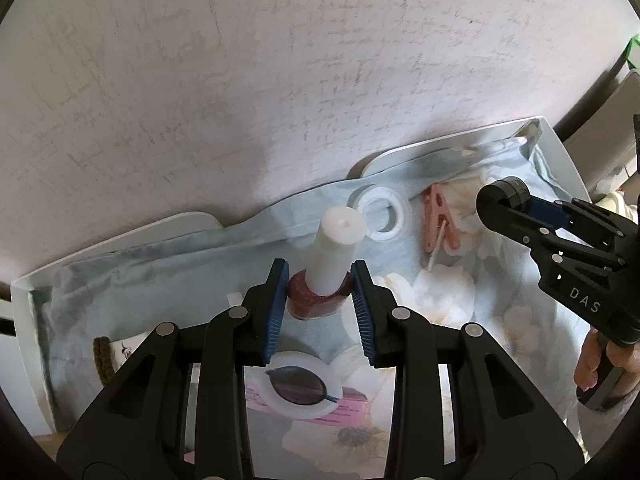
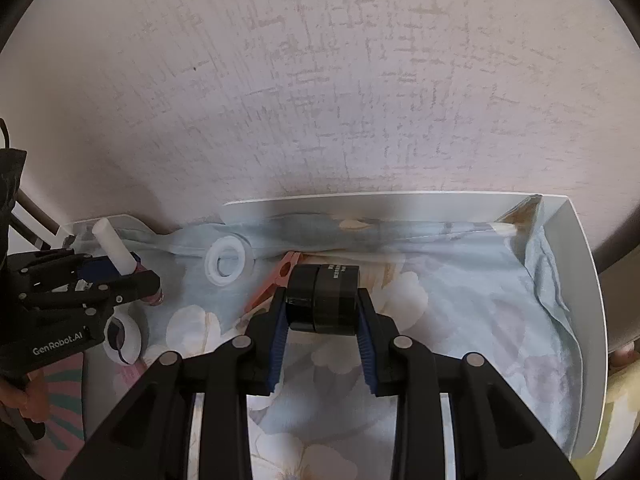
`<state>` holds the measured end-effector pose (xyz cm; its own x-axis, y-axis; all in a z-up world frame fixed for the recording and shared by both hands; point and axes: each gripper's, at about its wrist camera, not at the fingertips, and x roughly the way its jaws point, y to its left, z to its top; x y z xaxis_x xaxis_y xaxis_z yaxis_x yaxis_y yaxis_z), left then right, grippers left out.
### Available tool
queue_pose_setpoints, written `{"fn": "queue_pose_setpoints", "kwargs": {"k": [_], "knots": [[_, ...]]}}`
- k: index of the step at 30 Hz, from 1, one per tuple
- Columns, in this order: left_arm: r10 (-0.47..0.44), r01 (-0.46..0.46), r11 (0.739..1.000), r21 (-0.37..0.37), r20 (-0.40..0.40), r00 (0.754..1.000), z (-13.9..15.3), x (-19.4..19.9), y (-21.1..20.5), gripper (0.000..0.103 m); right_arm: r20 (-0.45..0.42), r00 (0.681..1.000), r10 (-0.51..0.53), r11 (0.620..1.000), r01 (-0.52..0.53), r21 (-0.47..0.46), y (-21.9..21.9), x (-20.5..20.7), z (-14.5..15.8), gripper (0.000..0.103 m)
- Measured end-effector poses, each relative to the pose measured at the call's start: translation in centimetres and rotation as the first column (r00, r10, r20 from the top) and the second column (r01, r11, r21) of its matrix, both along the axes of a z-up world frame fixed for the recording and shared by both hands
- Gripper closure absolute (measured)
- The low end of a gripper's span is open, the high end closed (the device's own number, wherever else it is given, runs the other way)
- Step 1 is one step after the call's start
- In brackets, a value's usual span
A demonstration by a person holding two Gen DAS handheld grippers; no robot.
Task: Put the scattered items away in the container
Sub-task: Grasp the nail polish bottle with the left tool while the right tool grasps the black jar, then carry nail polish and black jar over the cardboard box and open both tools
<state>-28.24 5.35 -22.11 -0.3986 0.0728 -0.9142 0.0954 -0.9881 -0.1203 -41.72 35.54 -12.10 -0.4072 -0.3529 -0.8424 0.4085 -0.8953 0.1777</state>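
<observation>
Left wrist view: left gripper (image 1: pixel 320 300) clamps the nail polish bottle (image 1: pixel 318 298). Right gripper (image 2: pixel 323 304) clamps the black tape roll (image 2: pixel 323 299) above the cloth-lined tray (image 2: pixel 576 280).

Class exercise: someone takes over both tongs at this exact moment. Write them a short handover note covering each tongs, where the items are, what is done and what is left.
Left tongs: shut on the red nail polish bottle with the white cap, held upright over the cloth.
Right tongs: shut on the black tape roll.
White tray, lined with floral cloth, sits against the wall.
On the cloth: white ring, pink clothespin, cotton swab, white-rimmed round mirror on a pink card.
Done: both items gripped.
Left: set both into the container, then gather the rest. Which container is meant, I cannot tell.
</observation>
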Motion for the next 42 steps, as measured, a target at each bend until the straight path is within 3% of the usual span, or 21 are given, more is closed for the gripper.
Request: {"fn": "queue_pose_setpoints", "kwargs": {"k": [4,9,11,16,25,28,34,42], "knots": [[0.005,-0.005,1.0,0.011,-0.008,1.0,0.9,-0.3,0.6,0.074,-0.009,1.0,-0.008,1.0,0.008,-0.003,0.0,0.8,2.1,0.074],[0.013,-0.013,1.0,0.007,-0.024,1.0,1.6,-0.1,0.7,0.074,-0.02,1.0,-0.008,1.0,0.007,-0.005,3.4,0.5,3.0,0.074],[0.021,-0.021,1.0,0.007,-0.032,0.999,1.4,-2.0,3.9,0.074,-0.027,1.0,-0.006,1.0,0.006,-0.003,3.9,1.0,4.1,0.074],[0.062,-0.061,0.998,0.012,-0.064,0.996,3.4,-1.8,5.4,0.074,-0.054,0.998,0.018,1.0,-0.018,0.017,3.2,2.1,6.2,0.074],[0.168,-0.168,0.986,0.014,-0.155,0.973,11.8,7.2,0.7,0.074,-0.124,0.985,0.124,0.992,-0.123,0.012,-0.3,7.0,12.3,0.074],[0.213,-0.219,0.976,-0.016,-0.165,0.963,14.1,11.2,-1.5,0.074,-0.144,0.973,0.18,0.983,-0.181,0.004,-4.2,8.9,12.9,0.074],[0.32,-0.334,0.941,-0.06,-0.166,0.933,15.3,18.1,-4.8,0.074,-0.166,0.931,0.326,0.943,-0.333,-0.013,-9.8,13.6,14.5,0.074],[0.473,-0.48,0.877,-0.021,-0.13,0.871,13.4,24.6,-8.3,0.074,-0.161,0.86,0.484,0.869,-0.494,-0.026,-16.4,18.5,15.0,0.074]]}}
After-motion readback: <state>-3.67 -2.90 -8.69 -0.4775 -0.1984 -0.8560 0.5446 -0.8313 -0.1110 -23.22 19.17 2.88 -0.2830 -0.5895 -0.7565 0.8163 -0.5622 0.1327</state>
